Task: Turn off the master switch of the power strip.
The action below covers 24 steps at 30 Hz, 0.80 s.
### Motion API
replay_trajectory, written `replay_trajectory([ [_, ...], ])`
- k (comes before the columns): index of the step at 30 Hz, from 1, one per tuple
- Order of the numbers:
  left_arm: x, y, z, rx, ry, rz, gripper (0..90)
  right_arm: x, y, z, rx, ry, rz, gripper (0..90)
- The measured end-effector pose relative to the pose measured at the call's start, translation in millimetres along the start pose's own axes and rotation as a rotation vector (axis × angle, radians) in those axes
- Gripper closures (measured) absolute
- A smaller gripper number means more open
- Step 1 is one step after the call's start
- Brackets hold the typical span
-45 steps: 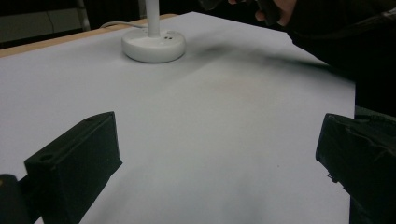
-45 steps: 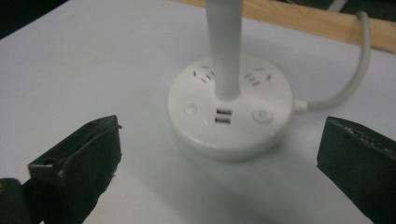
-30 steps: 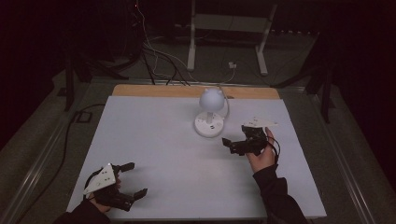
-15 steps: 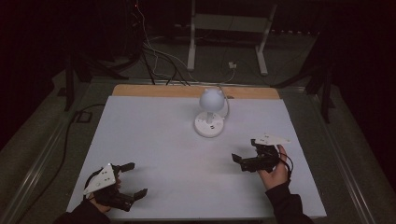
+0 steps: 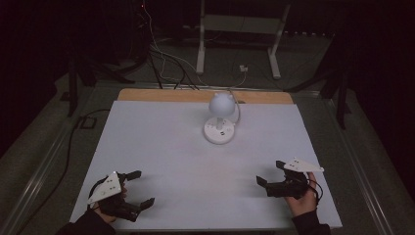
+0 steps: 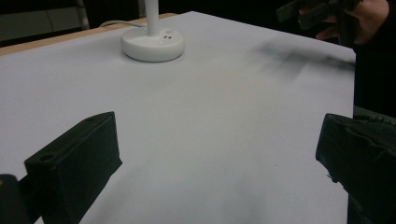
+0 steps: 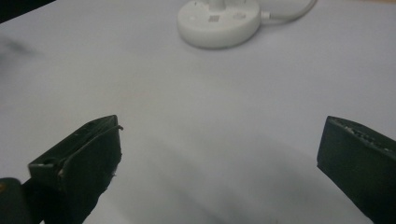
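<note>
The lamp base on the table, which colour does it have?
The lamp base is white, round and glossy; the right gripper view shows it best.

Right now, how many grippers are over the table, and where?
2. The left gripper is at the table's near left corner, jaws open. The right gripper is near the right edge, jaws open. The white lamp stands apart, toward the far edge.
</note>
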State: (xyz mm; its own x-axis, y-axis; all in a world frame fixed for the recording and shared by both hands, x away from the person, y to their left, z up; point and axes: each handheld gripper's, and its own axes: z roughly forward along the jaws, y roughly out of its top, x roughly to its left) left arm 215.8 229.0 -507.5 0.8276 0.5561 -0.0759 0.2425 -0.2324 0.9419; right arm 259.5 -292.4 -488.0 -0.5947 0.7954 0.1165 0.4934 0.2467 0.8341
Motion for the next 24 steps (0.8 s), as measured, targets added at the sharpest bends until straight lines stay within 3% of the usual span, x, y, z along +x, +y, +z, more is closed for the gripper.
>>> replay_trajectory([
  [5, -0.3, 0.1, 0.1, 0.001, -0.002, 0.002, 0.3, -6.6, -14.7, -9.3, 0.010, -0.006, 0.000, 0.0],
  [9, 0.3, -0.1, -0.1, -0.002, -0.001, -0.004, 0.3, -16.5, -28.0, -16.4, 0.034, -0.015, 0.035, 0.0],
  [16, 0.0, -0.1, 1.4, 0.001, -0.006, -0.003, 0.3, -27.7, -31.6, -12.0, 0.036, -0.006, 0.076, 0.0],
  [24, 0.2, -0.2, 1.0, 0.002, -0.003, -0.003, 0.3, -21.9, -27.7, -3.3, 0.045, 0.021, 0.005, 0.0],
])
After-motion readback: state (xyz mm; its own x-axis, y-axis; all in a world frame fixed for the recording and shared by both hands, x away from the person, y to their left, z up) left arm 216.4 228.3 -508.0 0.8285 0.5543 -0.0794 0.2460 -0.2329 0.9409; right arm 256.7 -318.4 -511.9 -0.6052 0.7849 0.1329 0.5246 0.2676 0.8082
